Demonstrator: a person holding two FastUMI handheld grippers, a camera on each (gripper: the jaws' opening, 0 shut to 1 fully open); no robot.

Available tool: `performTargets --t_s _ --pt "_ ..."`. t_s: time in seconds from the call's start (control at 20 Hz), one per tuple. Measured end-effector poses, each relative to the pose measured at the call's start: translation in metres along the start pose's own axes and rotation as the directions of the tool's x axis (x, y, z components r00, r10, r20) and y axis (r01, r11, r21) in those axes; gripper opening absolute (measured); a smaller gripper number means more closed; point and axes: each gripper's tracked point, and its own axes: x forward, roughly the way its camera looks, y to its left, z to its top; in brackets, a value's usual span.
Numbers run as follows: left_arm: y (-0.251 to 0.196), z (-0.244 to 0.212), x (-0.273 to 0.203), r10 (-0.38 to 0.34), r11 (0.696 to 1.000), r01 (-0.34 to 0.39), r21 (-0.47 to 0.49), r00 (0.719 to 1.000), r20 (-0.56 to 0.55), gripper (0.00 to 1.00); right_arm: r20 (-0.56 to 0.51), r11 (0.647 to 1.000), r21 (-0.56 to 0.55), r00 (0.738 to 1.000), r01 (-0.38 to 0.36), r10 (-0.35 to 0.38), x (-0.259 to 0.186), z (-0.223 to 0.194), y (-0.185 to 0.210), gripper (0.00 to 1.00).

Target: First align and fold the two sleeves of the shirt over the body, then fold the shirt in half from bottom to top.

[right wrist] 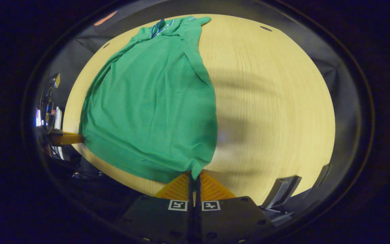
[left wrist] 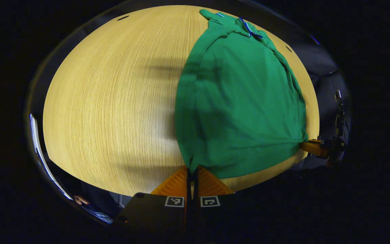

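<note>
While the green short-sleeved polo shirt (left wrist: 239, 105) is lying flat on the pale wood-grain worktop (left wrist: 113, 101), its long axis is running away from the two grippers, the blue-trimmed collar (left wrist: 249, 29) pointing to the far edge and the hem lying along the near edge. The sleeves are lying folded in over the body, so the cloth is showing as one long narrow shape. The left gripper (left wrist: 192, 173) is pinching one hem corner, its fingers closed to a thin slit with the fabric caught between them. The right gripper (right wrist: 194, 176) is pinching the other hem corner in the same way, fingers all but together on the cloth. No writing on the shirt is clear enough to read.
</note>
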Motion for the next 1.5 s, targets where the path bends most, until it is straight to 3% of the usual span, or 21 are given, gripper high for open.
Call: performTargets --t_s 0.3,0.65,0.7,0.75,0.9,1.3,1.5 --pt "-0.014 0.041 -0.04 -0.033 0.998 0.029 0.056 0.997 0.076 0.03 0.067 0.994 0.082 0.995 -0.077 0.071 -0.035 0.026 0.002 0.01" --pt "-0.049 0.128 -0.097 -0.081 0.993 0.062 0.099 0.976 0.203 0.03 0.188 0.996 0.05 0.98 -0.079 0.069 -0.078 0.081 -0.002 0.0" --pt "-0.045 0.122 -0.109 -0.086 0.993 0.065 0.103 0.972 0.22 0.04 0.205 0.996 0.041 0.977 -0.075 0.065 -0.083 0.09 -0.004 0.0" --pt "-0.045 0.14 -0.094 -0.095 0.992 0.073 0.102 0.967 0.234 0.03 0.216 0.997 0.036 0.974 -0.074 0.064 -0.086 0.098 -0.005 0.0" --pt "-0.055 0.164 -0.112 -0.111 0.992 0.089 0.092 0.955 0.275 0.03 0.267 0.998 0.018 0.962 -0.063 0.056 -0.1 0.124 -0.007 0.0" --pt "-0.054 0.245 -0.146 -0.116 0.991 0.071 0.117 0.889 0.442 0.03 0.393 0.999 -0.012 0.918 -0.05 0.051 -0.134 0.189 0.001 0.0" --pt "-0.057 0.291 -0.163 -0.13 0.99 0.078 0.122 0.849 0.512 0.03 0.469 0.999 -0.004 0.882 -0.044 0.041 -0.154 0.237 -0.002 0.0"
